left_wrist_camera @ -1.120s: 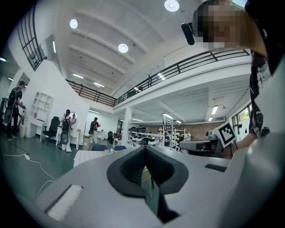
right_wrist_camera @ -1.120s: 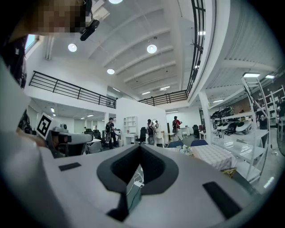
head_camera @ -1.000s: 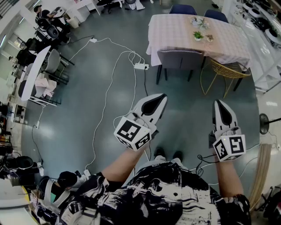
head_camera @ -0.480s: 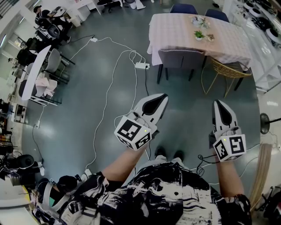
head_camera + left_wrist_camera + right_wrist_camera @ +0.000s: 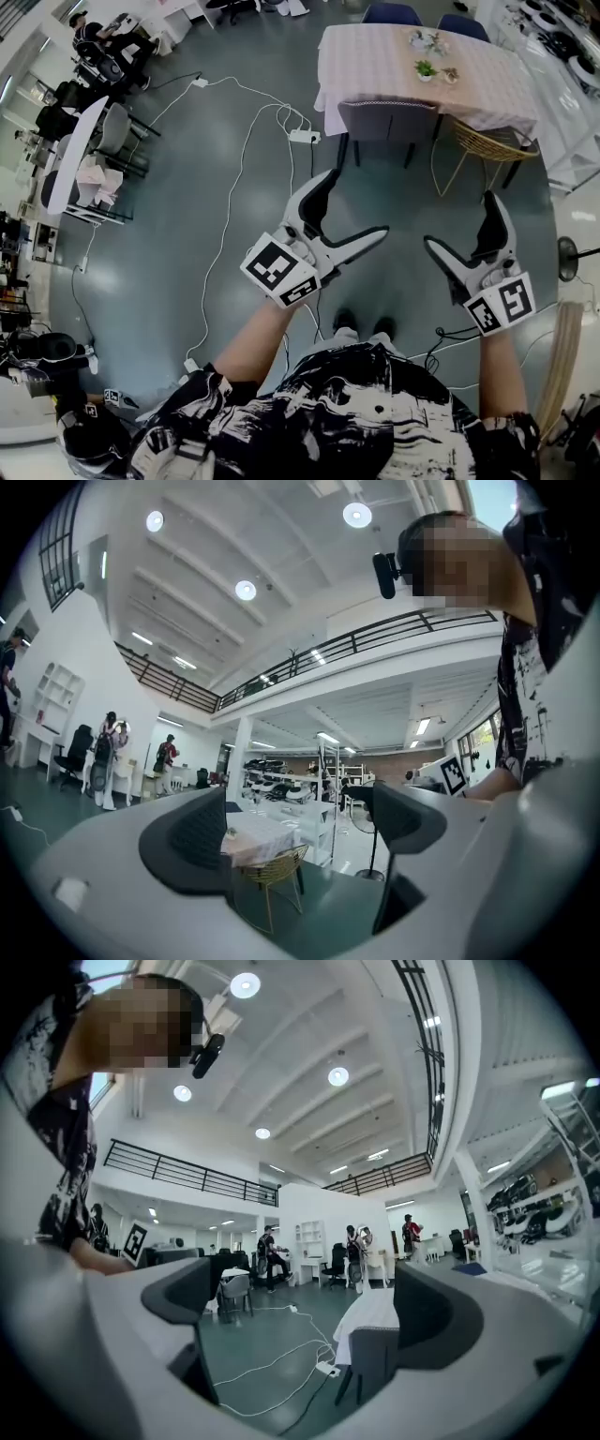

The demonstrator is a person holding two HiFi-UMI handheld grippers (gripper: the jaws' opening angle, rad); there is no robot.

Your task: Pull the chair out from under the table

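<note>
Far across the grey floor (image 5: 159,244), the grey upholstered chair (image 5: 386,122) stands pushed in at the near side of the table (image 5: 375,61) with the checked cloth. You hold both grippers well short of it. Your left gripper (image 5: 359,202) has just been opening its jaws, and they stand wide apart with nothing between them. Your right gripper (image 5: 459,218) has just been opening too, jaws spread and empty. Right of the grey chair sits a gold wire chair (image 5: 487,145). Left of it, a white power strip (image 5: 303,137) lies on the floor.
</note>
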